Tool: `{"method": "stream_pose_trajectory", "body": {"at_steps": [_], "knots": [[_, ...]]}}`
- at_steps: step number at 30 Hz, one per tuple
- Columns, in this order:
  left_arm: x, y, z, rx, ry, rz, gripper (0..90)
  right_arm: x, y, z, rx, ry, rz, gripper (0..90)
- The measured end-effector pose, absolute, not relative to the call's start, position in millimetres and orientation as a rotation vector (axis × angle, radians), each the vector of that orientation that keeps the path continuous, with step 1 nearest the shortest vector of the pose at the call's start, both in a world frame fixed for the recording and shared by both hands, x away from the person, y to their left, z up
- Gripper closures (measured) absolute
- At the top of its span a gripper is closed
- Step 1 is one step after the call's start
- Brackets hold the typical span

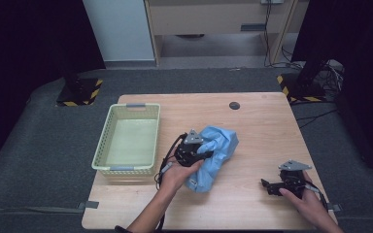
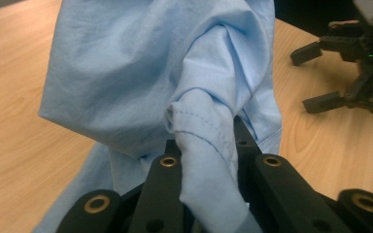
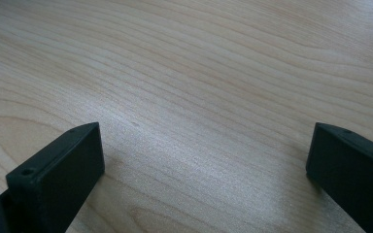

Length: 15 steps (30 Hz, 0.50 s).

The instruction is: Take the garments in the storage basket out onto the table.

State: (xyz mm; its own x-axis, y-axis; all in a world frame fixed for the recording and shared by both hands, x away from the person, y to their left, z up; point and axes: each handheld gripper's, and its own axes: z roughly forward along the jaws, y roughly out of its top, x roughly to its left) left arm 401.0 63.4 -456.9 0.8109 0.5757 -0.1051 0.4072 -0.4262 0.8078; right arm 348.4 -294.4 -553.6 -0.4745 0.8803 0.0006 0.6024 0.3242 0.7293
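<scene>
1. High view: a crumpled light-blue cloth (image 1: 213, 158) is seen lying near the middle of the wooden table (image 1: 252, 121), just right of a pale green perforated basket (image 1: 128, 141). The left gripper (image 1: 205, 155) is closed on the cloth's near left edge. The right gripper (image 1: 266, 185) is held low at the table's right side, well apart from the cloth, jaws spread and nothing between them.

2. Left gripper view: a bunched, stitched hem of the cloth (image 2: 206, 141) is pinched between the black jaws, the thin woven fabric falling in soft folds. The step in hand is judged to be lifting the cloth toward the basket; the pinch should be kept firm and the cloth raised high enough that trailing folds clear the basket's rim. The other gripper (image 2: 315, 77) is seen farther off, spread wide.

3. Right gripper view: the right gripper (image 3: 204, 160) is shown wide open over smooth, pale-grained wood, holding nothing.
</scene>
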Motion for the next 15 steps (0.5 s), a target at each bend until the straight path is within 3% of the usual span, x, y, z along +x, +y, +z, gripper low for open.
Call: {"method": "stream_pose_trajectory", "body": {"at_steps": [15], "knots": [[396.8, 28.1, -502.8, 2.107, 0.775, 0.185, 79.0, 347.2, -293.9, -553.6, 1.312, 2.202, 0.954, 0.6]]}}
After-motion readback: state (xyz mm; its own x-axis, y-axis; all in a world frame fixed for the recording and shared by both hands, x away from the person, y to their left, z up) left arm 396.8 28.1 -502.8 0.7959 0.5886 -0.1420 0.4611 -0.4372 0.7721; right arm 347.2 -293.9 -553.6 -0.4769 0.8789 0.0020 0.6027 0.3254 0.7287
